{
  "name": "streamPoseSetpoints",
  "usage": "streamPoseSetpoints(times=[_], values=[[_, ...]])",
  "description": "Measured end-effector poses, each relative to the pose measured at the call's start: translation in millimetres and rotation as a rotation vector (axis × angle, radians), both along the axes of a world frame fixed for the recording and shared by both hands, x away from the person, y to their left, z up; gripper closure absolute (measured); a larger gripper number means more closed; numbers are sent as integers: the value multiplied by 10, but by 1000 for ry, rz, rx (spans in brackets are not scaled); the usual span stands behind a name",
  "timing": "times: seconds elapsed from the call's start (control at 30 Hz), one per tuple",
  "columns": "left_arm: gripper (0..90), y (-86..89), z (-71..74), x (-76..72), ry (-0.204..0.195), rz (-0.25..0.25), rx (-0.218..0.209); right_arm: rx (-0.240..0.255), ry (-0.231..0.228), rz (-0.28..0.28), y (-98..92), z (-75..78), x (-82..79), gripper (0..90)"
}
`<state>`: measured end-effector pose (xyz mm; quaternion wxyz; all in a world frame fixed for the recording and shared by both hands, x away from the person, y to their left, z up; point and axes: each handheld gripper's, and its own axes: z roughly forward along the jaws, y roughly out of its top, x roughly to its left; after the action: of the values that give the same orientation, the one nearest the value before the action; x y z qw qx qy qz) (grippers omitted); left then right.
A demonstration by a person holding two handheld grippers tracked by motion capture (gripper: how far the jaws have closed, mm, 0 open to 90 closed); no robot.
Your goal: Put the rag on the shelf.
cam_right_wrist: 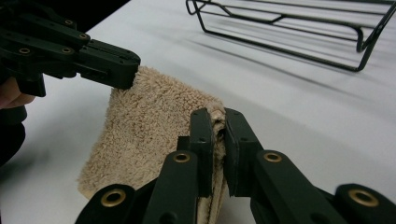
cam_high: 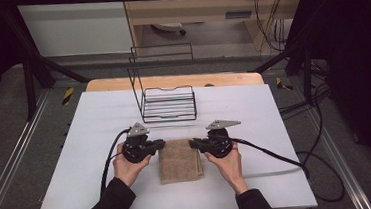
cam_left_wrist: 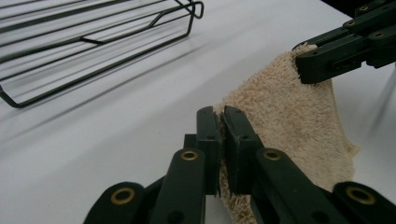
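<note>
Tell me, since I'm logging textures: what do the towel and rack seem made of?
The towel looks like beige terry cloth: fuzzy looped pile, matte, soft folded edges. The rack looks like thin metal wire with a smooth black coating, bent into bars; the coating type is unclear.

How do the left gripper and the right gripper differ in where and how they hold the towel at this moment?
The left gripper pinches the far left corner of the tan towel; the right gripper pinches the far right corner. The left gripper points rightward across the table, the right gripper leftward, so their tips face each other. Both are shut on towel fabric, and both sit in front of the wire rack.
</note>
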<state>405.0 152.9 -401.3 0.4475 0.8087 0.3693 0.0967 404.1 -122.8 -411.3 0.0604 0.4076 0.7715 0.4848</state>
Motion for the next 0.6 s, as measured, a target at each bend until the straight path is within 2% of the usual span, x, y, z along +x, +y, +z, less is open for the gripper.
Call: streamPoseSetpoints(times=[0.3,0.6], values=[[855,-1,138,-72,-43,-7,-25,20,-44,-3,-38,123,-44,835],[856,-6,242,-131,-84,-9,-29,30,-98,-3,-64,234,-86,836]])
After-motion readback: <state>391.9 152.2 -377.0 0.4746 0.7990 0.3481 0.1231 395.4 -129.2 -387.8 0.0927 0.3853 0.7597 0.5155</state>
